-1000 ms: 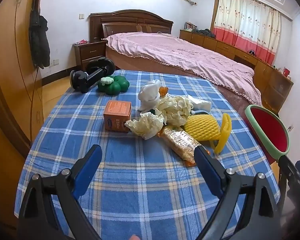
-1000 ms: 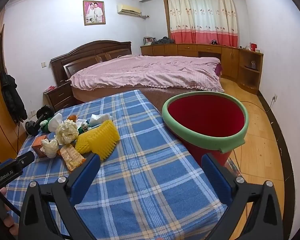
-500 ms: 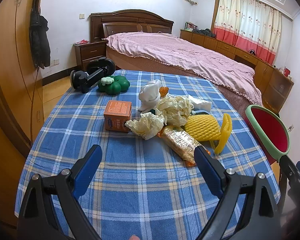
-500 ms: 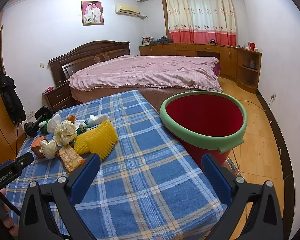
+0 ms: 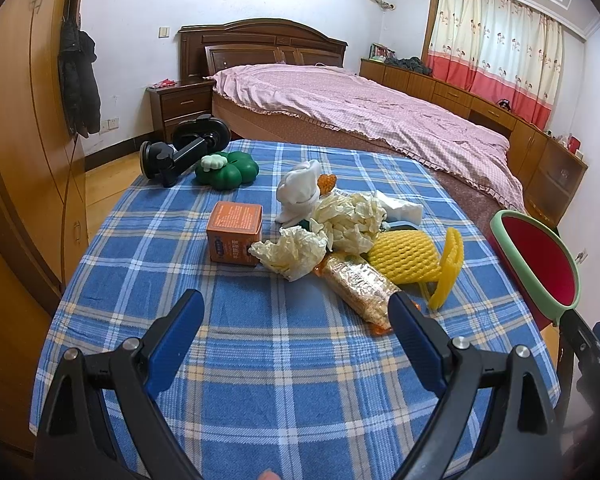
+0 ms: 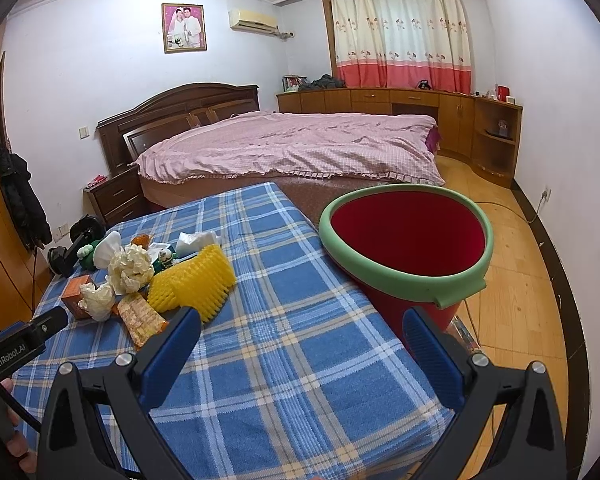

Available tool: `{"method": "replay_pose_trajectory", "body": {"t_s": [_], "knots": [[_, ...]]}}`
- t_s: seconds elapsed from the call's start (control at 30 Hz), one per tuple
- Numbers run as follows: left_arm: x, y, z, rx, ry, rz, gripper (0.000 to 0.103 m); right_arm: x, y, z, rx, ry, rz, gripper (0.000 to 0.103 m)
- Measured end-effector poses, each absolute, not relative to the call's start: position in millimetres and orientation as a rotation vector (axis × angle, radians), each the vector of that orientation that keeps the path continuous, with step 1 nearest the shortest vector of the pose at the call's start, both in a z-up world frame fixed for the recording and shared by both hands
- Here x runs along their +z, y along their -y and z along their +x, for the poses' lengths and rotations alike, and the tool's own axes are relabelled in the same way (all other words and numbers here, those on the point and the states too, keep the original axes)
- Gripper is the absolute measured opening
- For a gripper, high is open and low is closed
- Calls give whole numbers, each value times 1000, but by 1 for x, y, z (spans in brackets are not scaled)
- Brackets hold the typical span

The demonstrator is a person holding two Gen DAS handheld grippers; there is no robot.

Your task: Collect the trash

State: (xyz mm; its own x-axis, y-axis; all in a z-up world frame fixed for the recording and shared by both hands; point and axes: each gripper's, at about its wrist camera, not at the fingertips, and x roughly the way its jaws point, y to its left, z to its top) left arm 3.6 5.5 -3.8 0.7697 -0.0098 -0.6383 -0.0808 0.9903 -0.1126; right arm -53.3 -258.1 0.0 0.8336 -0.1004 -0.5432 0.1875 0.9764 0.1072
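Observation:
A heap of trash lies mid-table on the blue plaid cloth (image 5: 260, 352): an orange box (image 5: 234, 233), two crumpled cream papers (image 5: 292, 251), a snack wrapper (image 5: 360, 287), yellow foam netting (image 5: 410, 256), a white sock (image 5: 298, 192) and a tissue (image 5: 400, 209). My left gripper (image 5: 296, 316) hovers open above the cloth, short of the heap, nothing between its fingers. A red bucket with a green rim (image 6: 408, 236) stands off the table's right edge. My right gripper (image 6: 302, 330) is open and empty, with the bucket just ahead to its right and the foam netting (image 6: 194, 282) to its left.
A green pumpkin-shaped toy (image 5: 226, 170) and a black suction mount (image 5: 180, 152) rest at the table's far left corner. Behind the table stands a bed with a pink cover (image 6: 292, 148). A wardrobe (image 5: 20, 140) lines the left side; wooden floor (image 6: 512, 272) lies right of the bucket.
Both views have shifted very slightly; the bucket sits a little further left in the right wrist view. Nothing on the table has moved and both grippers stay open.

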Motion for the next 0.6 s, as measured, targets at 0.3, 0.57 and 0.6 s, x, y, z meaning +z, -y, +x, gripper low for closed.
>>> {"method": "replay_pose_trajectory", "body": {"t_s": [0.3, 0.57, 0.6], "knots": [[-6, -4, 3, 43, -699, -138, 93, -1, 259, -52, -155, -565, 159, 103], [-6, -4, 3, 42, -698, -137, 93, 1, 260, -52, -154, -565, 160, 103], [-6, -4, 3, 42, -698, -137, 93, 0, 259, -52, -154, -565, 160, 103]]}}
